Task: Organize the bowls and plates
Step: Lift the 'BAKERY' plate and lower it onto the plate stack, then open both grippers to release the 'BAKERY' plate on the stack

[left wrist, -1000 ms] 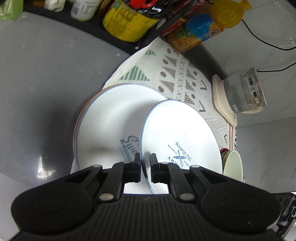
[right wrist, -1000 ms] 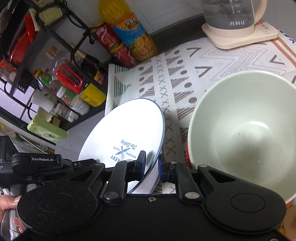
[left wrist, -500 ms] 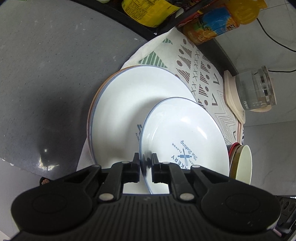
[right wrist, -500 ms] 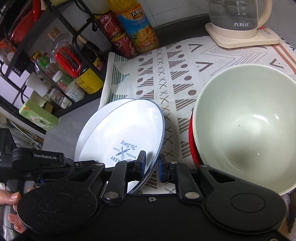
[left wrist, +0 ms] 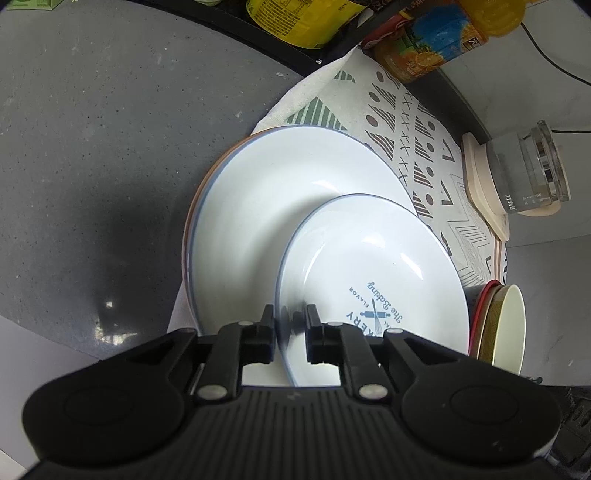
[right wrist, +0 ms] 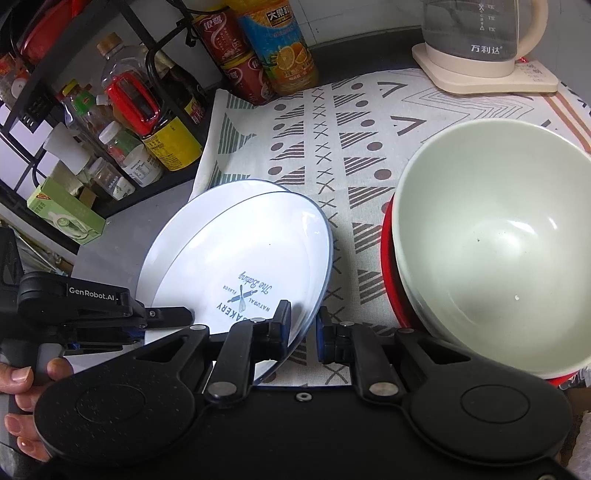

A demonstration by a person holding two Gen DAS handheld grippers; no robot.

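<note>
White small plate being set on the plate stack, held at its rim by both grippers.

Left wrist view: the left gripper (left wrist: 290,320) has just been opening, its fingers loose around the small plate (left wrist: 373,280), which leans on the big plates (left wrist: 280,206). Right wrist view: the right gripper (right wrist: 303,322) has its fingers nearly closed around the rim; a pale bowl (right wrist: 495,236) sits empty in a red one on the surface. Next, I think, release and withdraw.

Small plate (left wrist: 373,269) lay tilted on larger plate stack (left wrist: 266,206); nested bowls (right wrist: 495,236) to right; kettle (right wrist: 476,33) behind, all on cloth (right wrist: 354,140).
</note>
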